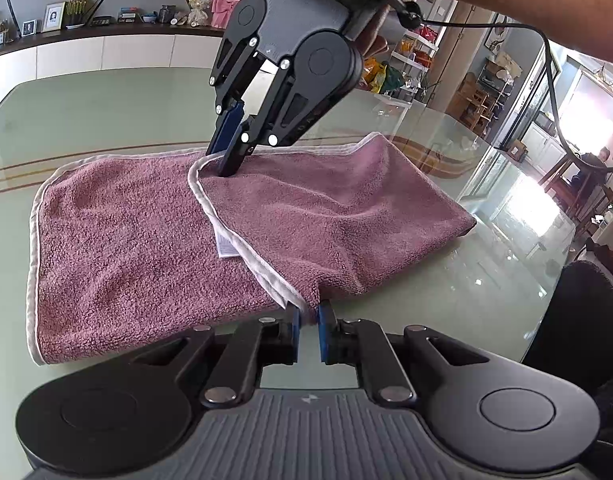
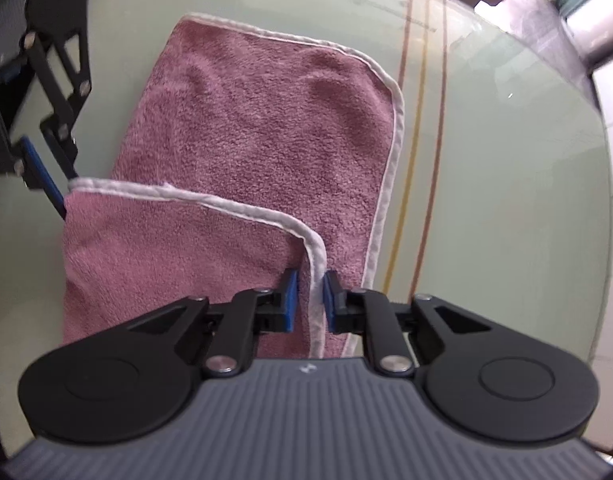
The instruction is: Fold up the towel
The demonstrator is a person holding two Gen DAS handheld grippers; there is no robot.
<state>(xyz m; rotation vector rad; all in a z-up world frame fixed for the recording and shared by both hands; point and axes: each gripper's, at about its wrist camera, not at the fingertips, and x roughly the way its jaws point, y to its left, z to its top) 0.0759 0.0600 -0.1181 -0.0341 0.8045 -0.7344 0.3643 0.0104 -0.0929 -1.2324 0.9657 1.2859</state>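
From my left wrist view, the mauve towel (image 1: 154,240) lies across the glass tabletop (image 1: 106,112), its right half folded over toward 9 o'clock. My left gripper (image 1: 307,318), at 6 o'clock, has its fingers nearly pressed together, pinching the towel's white-hemmed near corner. At 12 o'clock my right gripper (image 1: 228,164) points down, pinching the far corner of the folded layer.

From my right wrist view, blue fingers (image 2: 291,300) pinch the white hem (image 2: 242,210) at 6 o'clock. The left gripper holds the other corner at 9 o'clock.
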